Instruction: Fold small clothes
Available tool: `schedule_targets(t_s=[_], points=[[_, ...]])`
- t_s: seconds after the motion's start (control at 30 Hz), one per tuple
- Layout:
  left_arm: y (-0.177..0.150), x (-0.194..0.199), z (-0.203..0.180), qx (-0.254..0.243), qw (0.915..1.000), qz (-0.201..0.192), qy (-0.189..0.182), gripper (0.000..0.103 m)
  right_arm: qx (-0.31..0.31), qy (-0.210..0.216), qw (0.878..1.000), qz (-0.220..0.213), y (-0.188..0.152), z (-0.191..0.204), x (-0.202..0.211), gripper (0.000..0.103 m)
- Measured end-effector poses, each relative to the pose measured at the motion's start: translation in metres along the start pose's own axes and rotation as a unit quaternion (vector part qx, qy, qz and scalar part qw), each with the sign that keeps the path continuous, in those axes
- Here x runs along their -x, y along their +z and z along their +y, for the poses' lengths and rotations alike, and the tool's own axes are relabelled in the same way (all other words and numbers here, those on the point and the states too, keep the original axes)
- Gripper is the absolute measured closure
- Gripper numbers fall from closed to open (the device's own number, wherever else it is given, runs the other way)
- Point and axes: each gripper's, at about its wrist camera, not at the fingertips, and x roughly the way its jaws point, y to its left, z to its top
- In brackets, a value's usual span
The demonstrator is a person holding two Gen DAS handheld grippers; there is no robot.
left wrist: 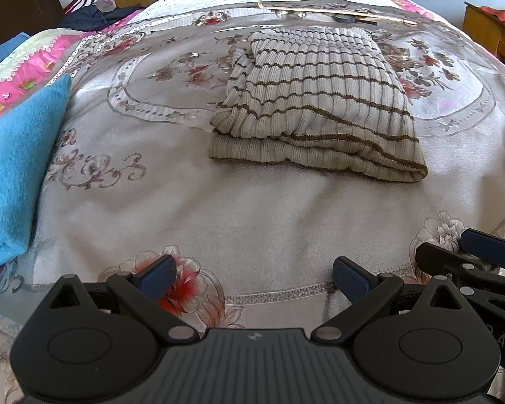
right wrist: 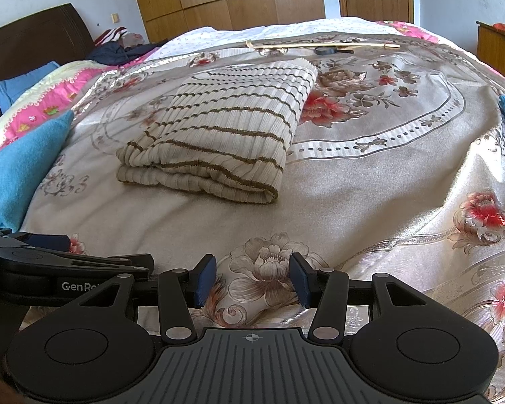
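A cream ribbed sweater with thin brown stripes (left wrist: 316, 101) lies folded into a thick rectangle on the floral bedspread (left wrist: 219, 202); it also shows in the right wrist view (right wrist: 219, 128). My left gripper (left wrist: 254, 277) is open and empty, low over the bed's near part, well short of the sweater. My right gripper (right wrist: 252, 279) is open and empty, beside the left one and also short of the sweater. The right gripper shows at the right edge of the left wrist view (left wrist: 488, 252), and the left gripper's body shows at the left of the right wrist view.
A blue fuzzy cloth (left wrist: 13, 175) lies at the bed's left. A pink quilt (left wrist: 23, 67) and dark clothes (left wrist: 87, 17) sit at far left. A thin stick (left wrist: 336, 11) lies behind the sweater. A wooden cabinet (left wrist: 488, 30) stands at right.
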Motion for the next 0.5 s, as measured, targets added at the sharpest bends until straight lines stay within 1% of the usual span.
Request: schedule_targets(t_s=[0.5], points=[[0.0, -0.0023, 0.0006, 0.009, 0.9999, 0.008, -0.002, 0.0, 0.0, 0.0, 1.0, 0.001, 0.0004, 0.0002, -0.0005, 0.054]])
